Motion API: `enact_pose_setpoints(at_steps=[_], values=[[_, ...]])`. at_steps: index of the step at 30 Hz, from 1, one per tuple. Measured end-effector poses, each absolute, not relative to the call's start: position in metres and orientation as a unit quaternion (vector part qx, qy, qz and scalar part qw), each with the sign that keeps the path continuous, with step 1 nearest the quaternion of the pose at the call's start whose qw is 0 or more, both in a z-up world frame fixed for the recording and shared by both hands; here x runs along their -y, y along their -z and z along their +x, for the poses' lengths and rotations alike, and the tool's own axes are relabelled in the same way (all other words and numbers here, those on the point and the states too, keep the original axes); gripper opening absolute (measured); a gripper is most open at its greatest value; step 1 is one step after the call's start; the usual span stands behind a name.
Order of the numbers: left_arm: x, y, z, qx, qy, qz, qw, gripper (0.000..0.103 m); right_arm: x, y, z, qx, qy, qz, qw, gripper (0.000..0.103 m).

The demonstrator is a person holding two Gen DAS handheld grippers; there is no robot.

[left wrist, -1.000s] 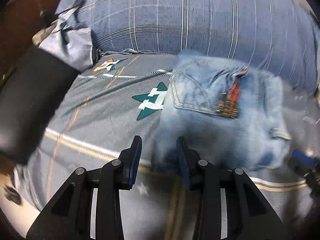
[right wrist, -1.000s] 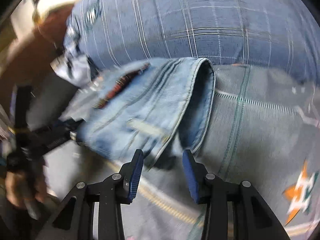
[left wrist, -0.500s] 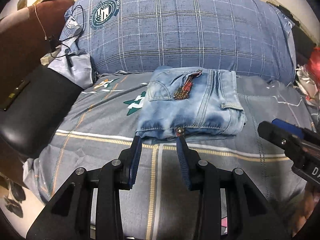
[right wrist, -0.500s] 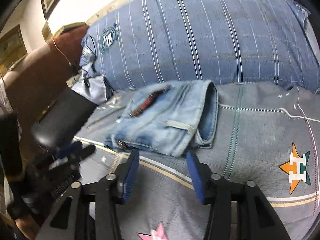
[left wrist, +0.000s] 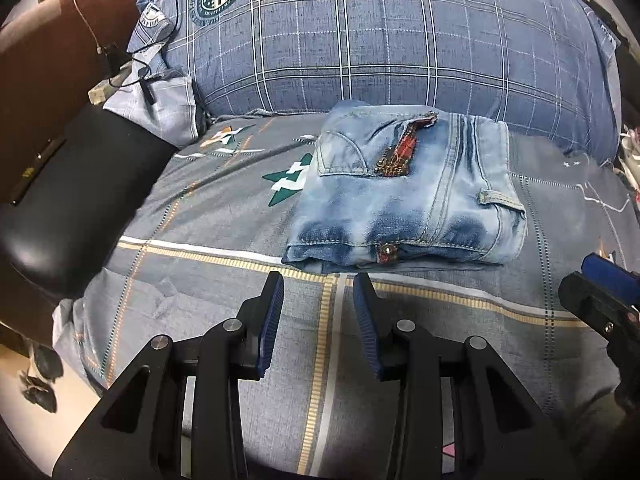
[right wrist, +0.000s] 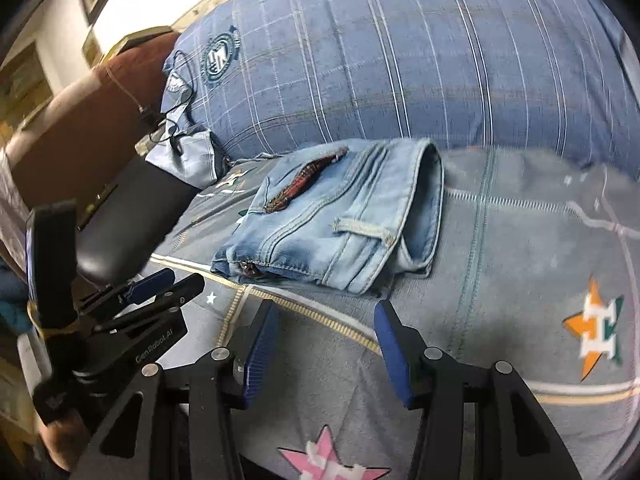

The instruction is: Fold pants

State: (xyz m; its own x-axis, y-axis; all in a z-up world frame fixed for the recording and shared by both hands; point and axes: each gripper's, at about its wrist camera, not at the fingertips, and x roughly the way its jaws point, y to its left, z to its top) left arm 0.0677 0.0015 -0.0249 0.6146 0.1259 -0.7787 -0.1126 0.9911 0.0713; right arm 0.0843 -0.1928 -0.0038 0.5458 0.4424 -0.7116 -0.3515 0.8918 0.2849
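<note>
In the left wrist view the right gripper [left wrist: 600,284] is cut off by the picture's edge. The jeans [left wrist: 404,196] hide their lower folded layers. The star print [right wrist: 596,328] on the bedsheet [right wrist: 520,240] is blurred.

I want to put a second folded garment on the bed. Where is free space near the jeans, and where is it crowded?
Free: the bedsheet right of the folded jeans, up to the pillow, and the strip in front, where both open grippers, left and right, hover. Crowded: the left side, between the jeans, the black bag and the cable.
</note>
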Motion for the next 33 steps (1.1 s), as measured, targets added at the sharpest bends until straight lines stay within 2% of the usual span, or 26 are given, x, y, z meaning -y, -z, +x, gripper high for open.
enact_pose_setpoints(at_steps=[5, 33], values=[[-0.007, 0.023, 0.067, -0.428, -0.074, -0.002, 0.901, 0.035, 0.184, -0.002, 0.075, -0.395, -0.224, 0.020, 0.891, 0.048], [-0.007, 0.018, 0.059, -0.417, -0.079, -0.005, 0.905, 0.035, 0.194, 0.002, 0.081, -0.400, -0.231, 0.066, 0.884, 0.048]])
